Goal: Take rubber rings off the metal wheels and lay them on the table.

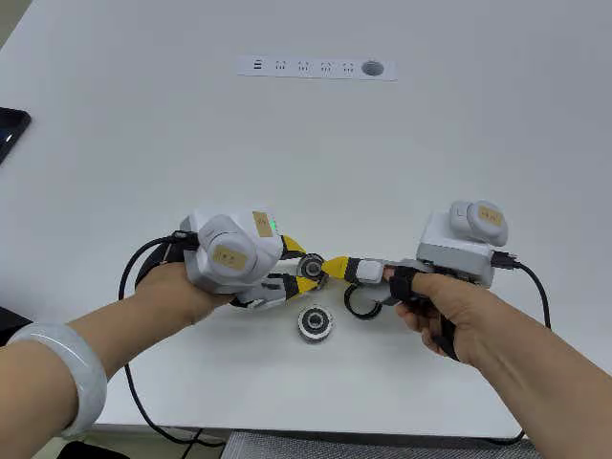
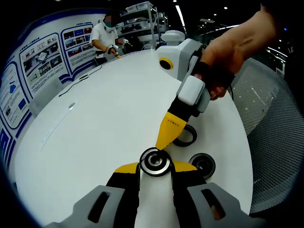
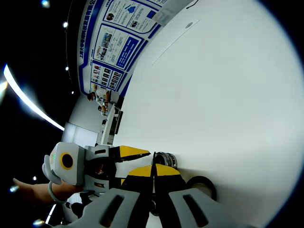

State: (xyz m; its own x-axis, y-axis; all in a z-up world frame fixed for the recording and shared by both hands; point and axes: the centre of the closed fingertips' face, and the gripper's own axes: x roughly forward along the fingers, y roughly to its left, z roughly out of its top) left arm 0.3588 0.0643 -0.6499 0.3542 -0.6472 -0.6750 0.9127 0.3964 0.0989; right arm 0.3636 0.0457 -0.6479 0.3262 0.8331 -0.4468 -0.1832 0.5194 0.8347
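Jaws of left gripper (image 2: 155, 168) clamping metal wheel (image 2: 155, 160), right gripper (image 3: 153, 171) jaws closed at its rim

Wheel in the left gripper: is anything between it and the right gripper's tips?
Nothing visible. The right gripper has its closed tips at the rim of the wheel held by the left gripper. The loose ring and second wheel lie on the table, off that line.

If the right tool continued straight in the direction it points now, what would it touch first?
The metal wheel held between the jaws of the left tool. The right tool aims its closed tip at that wheel's rim and seems almost touching it, though depth is unclear.
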